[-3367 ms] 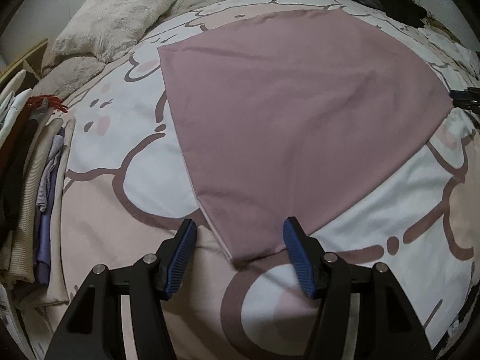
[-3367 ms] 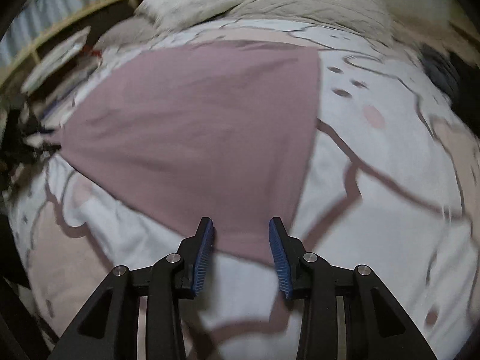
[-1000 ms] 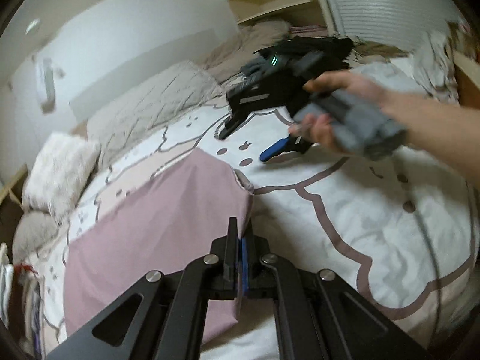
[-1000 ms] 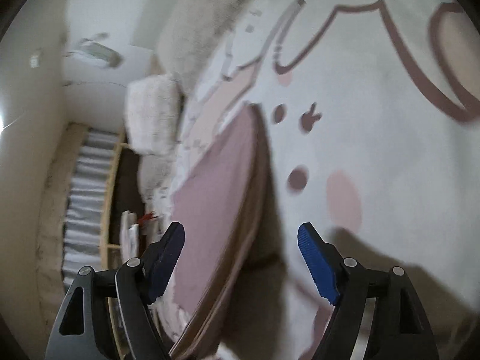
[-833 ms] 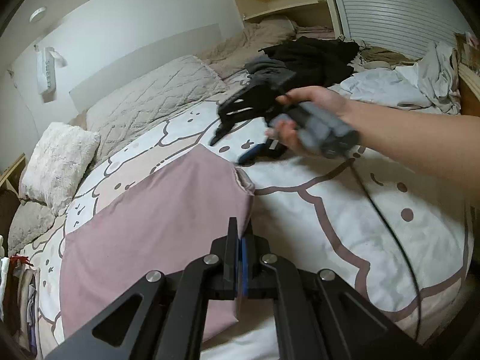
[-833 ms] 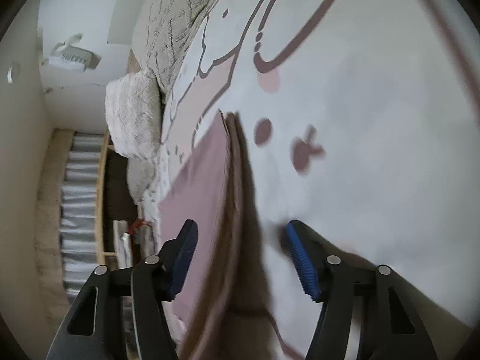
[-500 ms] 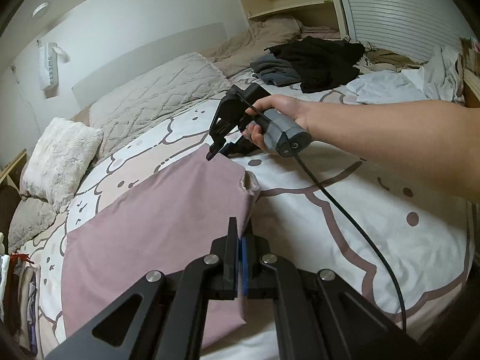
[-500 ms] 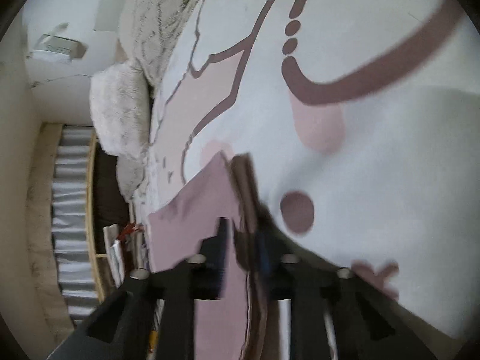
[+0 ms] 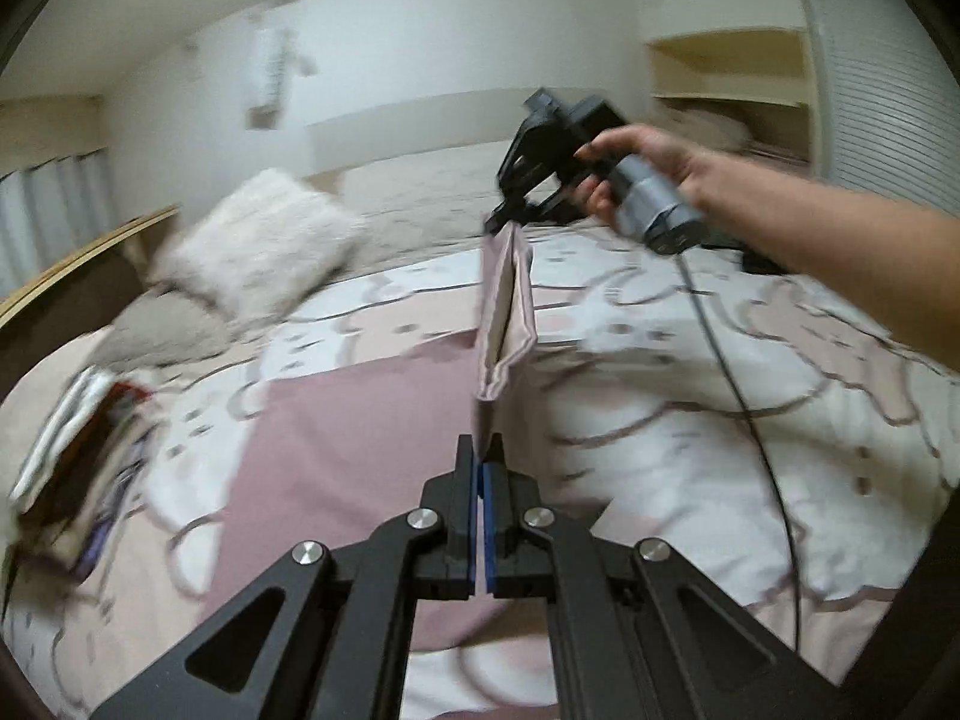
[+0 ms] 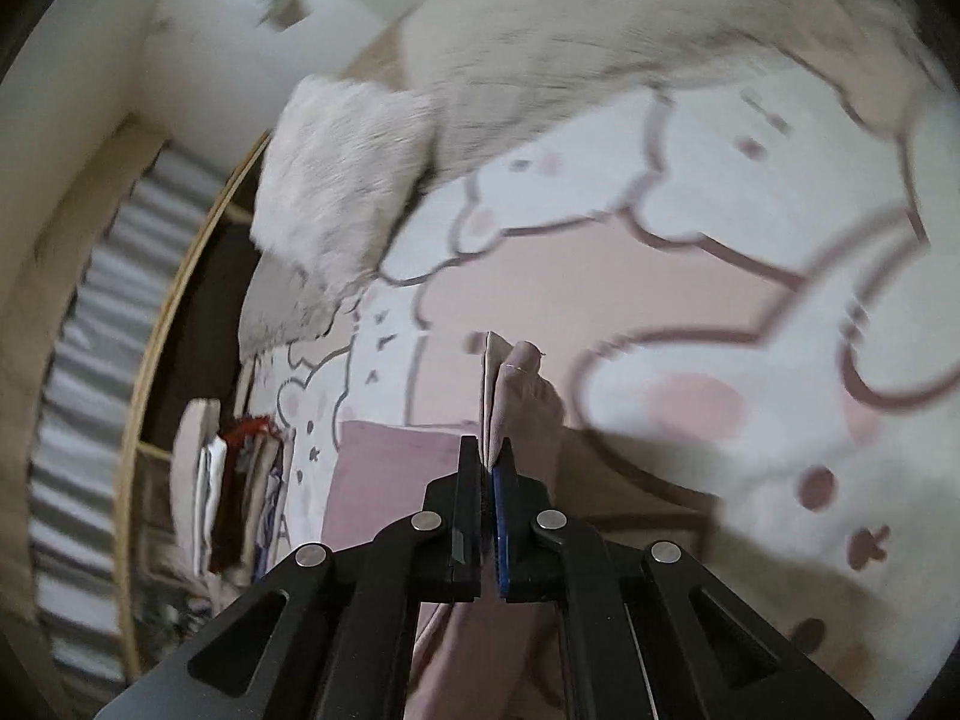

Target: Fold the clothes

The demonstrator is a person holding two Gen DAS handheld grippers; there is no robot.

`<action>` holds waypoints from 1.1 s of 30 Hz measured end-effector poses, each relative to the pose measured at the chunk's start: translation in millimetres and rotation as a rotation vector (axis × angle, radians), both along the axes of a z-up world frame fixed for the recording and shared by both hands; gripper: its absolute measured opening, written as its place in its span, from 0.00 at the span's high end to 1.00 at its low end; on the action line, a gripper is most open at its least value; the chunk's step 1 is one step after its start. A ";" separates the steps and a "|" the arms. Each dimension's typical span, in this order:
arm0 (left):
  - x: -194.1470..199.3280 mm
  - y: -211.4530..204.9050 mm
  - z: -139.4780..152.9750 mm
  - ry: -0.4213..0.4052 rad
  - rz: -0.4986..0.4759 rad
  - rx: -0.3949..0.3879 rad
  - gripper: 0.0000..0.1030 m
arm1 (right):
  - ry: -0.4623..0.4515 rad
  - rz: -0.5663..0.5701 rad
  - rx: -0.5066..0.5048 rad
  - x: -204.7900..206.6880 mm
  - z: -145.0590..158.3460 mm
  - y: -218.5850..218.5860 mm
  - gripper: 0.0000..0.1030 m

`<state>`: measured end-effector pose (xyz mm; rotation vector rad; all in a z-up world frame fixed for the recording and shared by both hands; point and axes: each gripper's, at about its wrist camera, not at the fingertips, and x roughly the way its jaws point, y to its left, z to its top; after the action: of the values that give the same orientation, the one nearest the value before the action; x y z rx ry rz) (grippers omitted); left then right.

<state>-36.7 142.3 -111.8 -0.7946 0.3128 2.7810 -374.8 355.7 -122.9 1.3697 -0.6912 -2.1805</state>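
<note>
The mauve garment (image 9: 336, 450) is lifted by one edge above the bed (image 9: 690, 420) with its cartoon-print cover, the rest trailing down onto the cover. The left gripper (image 9: 480, 450) has its jaws clamped on the near end of that raised edge. The right gripper (image 10: 487, 450), held in the person's hand (image 9: 636, 168), has just closed its jaws on the far corner, cloth pinched between them. A fluffy white pillow (image 9: 258, 240) lies beyond.

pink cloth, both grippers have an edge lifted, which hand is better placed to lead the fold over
Right, probably. The right gripper pinches the pink cloth at its raised far corner, so it can swing freely over the bed. The left gripper holds the near edge low.
</note>
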 end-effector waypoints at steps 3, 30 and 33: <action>-3.6 -36.4 -7.0 -0.028 0.097 0.026 0.98 | 0.032 0.074 0.058 -7.9 14.7 -59.7 0.96; -35.7 -202.7 -103.1 -0.329 0.461 0.261 0.98 | -0.136 0.210 0.301 -46.8 -109.6 -320.9 0.95; -35.6 -209.0 -104.5 -0.335 0.470 0.274 0.98 | -0.133 0.204 0.312 -46.4 -114.3 -329.0 0.95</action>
<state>-72.2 -66.7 -216.3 -1.3775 -0.3526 2.9250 -421.2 26.7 -237.2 1.6725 -0.2459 -2.1091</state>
